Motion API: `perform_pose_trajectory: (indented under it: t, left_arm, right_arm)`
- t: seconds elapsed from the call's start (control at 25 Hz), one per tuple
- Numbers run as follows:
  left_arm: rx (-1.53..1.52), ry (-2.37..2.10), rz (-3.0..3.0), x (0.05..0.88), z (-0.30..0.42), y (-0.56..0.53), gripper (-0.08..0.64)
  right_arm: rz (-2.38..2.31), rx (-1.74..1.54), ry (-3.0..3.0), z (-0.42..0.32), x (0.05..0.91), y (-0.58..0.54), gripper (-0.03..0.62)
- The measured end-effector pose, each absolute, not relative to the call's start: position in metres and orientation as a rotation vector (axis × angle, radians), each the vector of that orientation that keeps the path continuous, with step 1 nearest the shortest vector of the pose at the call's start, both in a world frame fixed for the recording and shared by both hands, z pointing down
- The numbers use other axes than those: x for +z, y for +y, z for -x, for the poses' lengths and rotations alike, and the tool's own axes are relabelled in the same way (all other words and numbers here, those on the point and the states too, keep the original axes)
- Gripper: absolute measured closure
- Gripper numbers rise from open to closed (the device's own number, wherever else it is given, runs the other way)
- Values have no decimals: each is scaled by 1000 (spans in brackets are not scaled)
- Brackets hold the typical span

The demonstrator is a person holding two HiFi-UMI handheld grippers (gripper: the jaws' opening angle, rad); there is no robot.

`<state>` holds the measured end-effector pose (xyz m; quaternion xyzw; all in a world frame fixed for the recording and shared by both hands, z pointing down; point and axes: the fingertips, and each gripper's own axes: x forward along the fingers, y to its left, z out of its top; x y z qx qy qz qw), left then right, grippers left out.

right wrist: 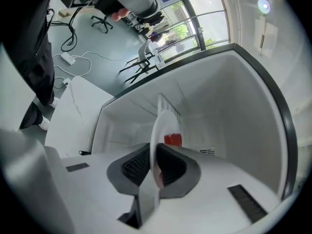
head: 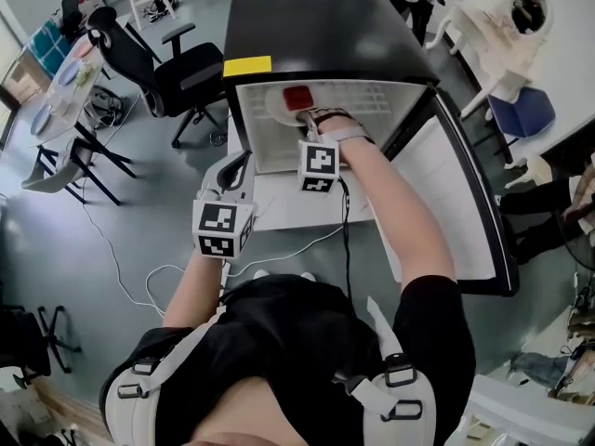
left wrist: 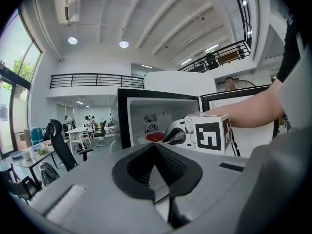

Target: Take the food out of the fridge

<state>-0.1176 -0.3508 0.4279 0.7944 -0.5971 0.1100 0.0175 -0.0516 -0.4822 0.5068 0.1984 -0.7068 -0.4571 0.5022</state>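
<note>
A small black fridge (head: 316, 26) stands open, its door (head: 465, 193) swung out to the right. On the shelf inside is a white plate (head: 277, 110) carrying a red piece of food (head: 297, 98). My right gripper (head: 307, 121) reaches into the fridge. In the right gripper view the plate (right wrist: 160, 128) stands edge-on between the pads of the right gripper (right wrist: 155, 155), which grip its rim, and the red food (right wrist: 172, 140) sits just beyond. My left gripper (head: 242, 163) hangs outside, below the fridge opening, and holds nothing. In its own view the left gripper (left wrist: 156, 146) has its tips together, facing the red food (left wrist: 155, 137).
A black office chair (head: 177, 63) stands left of the fridge. A table (head: 56, 91) with dishes is at the far left. White cables (head: 139, 277) trail over the grey floor. White furniture and a blue stool (head: 521, 110) are to the right.
</note>
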Motion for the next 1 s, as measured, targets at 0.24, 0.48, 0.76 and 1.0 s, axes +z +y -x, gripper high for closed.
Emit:
perform_pose_trajectory:
  t: [0.24,0.48,0.76,1.0]
  left_arm:
    - [323,-1853,-2477,426,115,-349,560]
    - [294,-1866,-2475,422,120,-350,560]
    - [248,-1857,-2500,412,121,-353,560]
    - [226,-1810,-2538,410,113,-356,560]
  right_arm:
    - [-556,-1226,-1660,44,497,-473,574]
    - [-600,-1267,-1660,36,499,-457,575]
    - [-657,-1259,-1694,22,479,-429,575]
    - [-712,-1260,-1730,11,455,-403,575]
